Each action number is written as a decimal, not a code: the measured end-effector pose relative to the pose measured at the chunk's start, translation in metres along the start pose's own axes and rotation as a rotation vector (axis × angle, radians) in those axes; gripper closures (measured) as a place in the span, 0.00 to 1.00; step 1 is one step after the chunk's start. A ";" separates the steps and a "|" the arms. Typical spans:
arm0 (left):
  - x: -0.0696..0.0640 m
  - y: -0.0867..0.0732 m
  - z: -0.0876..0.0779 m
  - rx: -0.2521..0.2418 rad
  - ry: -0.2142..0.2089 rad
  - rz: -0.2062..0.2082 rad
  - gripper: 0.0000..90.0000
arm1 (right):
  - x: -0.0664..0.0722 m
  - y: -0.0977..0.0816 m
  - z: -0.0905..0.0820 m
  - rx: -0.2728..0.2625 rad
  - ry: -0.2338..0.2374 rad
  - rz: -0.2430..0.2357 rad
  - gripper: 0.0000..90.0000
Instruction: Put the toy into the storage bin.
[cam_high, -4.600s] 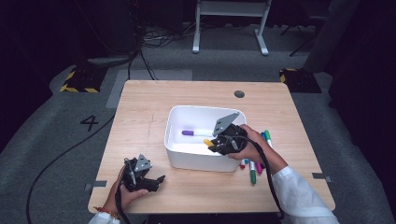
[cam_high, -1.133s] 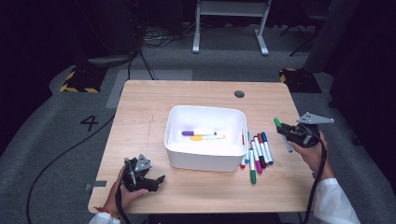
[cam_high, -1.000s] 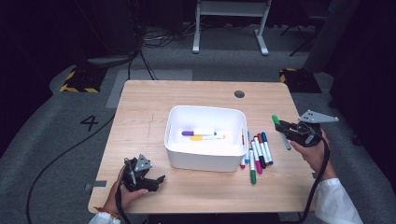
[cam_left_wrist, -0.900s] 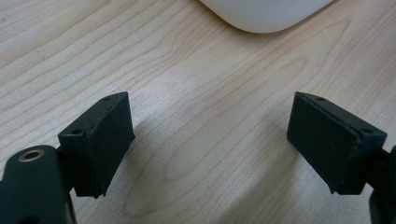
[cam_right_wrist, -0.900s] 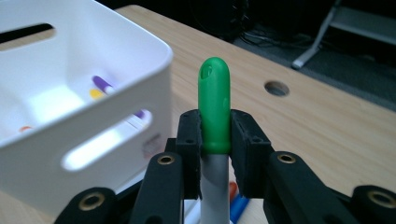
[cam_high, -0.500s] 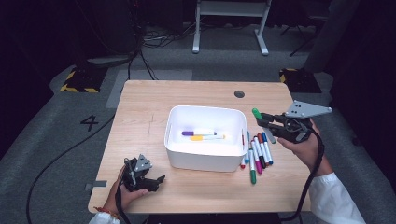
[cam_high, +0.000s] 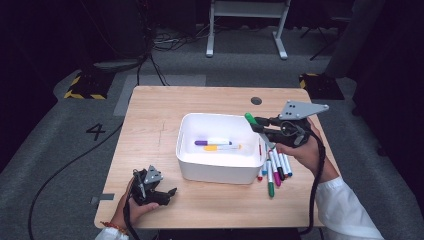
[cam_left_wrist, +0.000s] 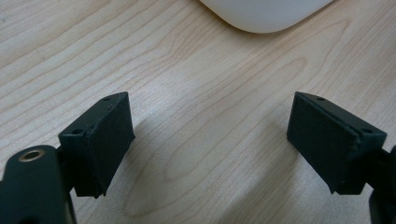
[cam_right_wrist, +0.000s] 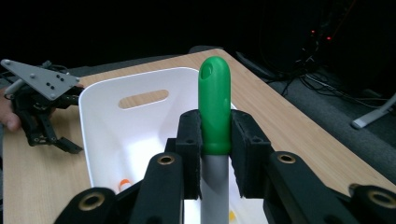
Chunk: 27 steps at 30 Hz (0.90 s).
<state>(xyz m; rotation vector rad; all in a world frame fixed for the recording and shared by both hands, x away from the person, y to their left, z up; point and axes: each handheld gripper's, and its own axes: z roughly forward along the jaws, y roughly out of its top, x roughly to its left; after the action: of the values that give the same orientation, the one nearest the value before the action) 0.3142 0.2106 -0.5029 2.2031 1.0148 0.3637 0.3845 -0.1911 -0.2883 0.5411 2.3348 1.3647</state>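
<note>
Over the right rim of the white bin (cam_high: 220, 172), which sits mid-counter, the right claw (cam_high: 261, 127) is clamped on a green-capped marker (cam_high: 253, 121). In the right gripper view the two pads press the marker (cam_right_wrist: 214, 116) just where the green cap meets its grey barrel, so the cap stands out past the claw's tip and the barrel runs back between the jaws. Seen from above, the marker's long axis lies roughly along the claw's own reach, cap end aimed toward the counter's far-left corner and slightly upward, with the cap already above the bin's interior.

What the coming move turns on is that the bin's floor lies below and to the left of the cap. A purple marker (cam_high: 212, 142) and an orange one (cam_high: 222, 147) rest there side by side, both lying left to right, which is about crosswise to the held marker's present heading. Judging from this, a drop needs the claw carried a little further over the bin.

Near the counter's right edge, just beside the bin, a cluster of loose markers (cam_high: 274, 169) waits. The left claw (cam_high: 159, 192) rests near the near-left corner, jaws spread wide over bare wood (cam_left_wrist: 196, 121), holding nothing, well apart from the work; the right hand is plainly the nearer one.
</note>
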 end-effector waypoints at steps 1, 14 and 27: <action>0.000 0.000 0.000 0.000 -0.001 0.001 0.16 | 0.003 0.003 0.008 0.007 0.017 -0.021 0.83; 0.000 0.000 0.000 0.001 -0.006 0.002 0.16 | 0.022 -0.005 0.064 0.169 0.099 -0.069 0.83; 0.000 0.000 0.000 0.000 0.000 -0.002 0.16 | 0.034 -0.031 0.088 0.330 0.182 -0.125 0.83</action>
<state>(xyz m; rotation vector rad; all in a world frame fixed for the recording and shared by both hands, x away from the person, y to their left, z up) 0.3142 0.2105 -0.5029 2.2018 1.0163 0.3627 0.3958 -0.1236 -0.3606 0.3653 2.7138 1.0150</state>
